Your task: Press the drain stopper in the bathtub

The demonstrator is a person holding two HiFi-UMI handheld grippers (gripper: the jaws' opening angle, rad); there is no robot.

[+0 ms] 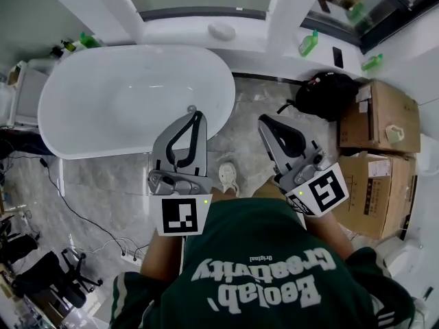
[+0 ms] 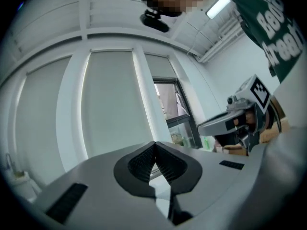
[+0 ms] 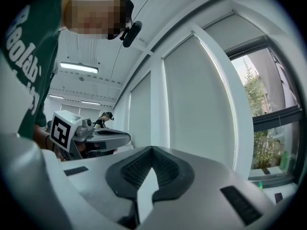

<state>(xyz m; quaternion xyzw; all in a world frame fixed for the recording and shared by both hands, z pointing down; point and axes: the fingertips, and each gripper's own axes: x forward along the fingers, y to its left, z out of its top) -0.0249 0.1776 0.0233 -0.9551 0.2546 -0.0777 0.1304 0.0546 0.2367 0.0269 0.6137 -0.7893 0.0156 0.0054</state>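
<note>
Your left tool [image 1: 197, 115] and right tool [image 1: 263, 120] each have their jaws pressed together with nothing between them. You hold them side by side, at the near right of the white bathtub [image 1: 82, 115]. In the head view the left tool's tip overlaps the tub's right rim, and I can't make out the drain stopper in the basin.
</note>
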